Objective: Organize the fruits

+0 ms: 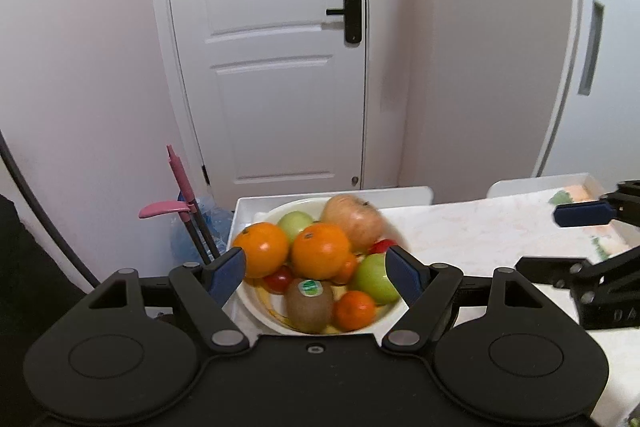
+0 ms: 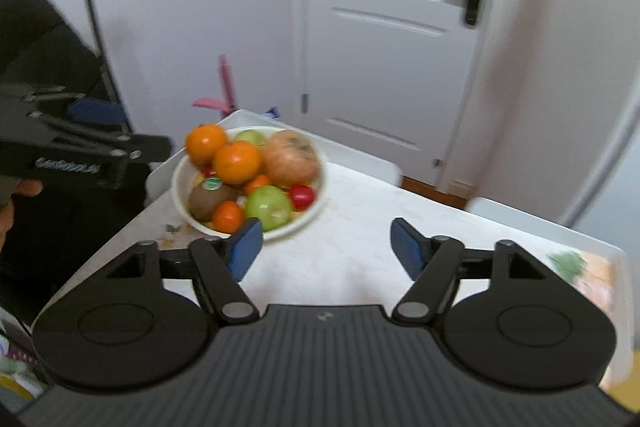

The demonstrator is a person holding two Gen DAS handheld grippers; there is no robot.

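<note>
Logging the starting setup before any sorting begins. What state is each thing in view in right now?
left gripper: open, empty, fingers either side of the bowl's near half
right gripper: open, empty, over the table
bowl: upright, heaped with fruit
kiwi: in the bowl, sticker up
big apple: on top of the heap
door: closed
tray: on the table's far right
</note>
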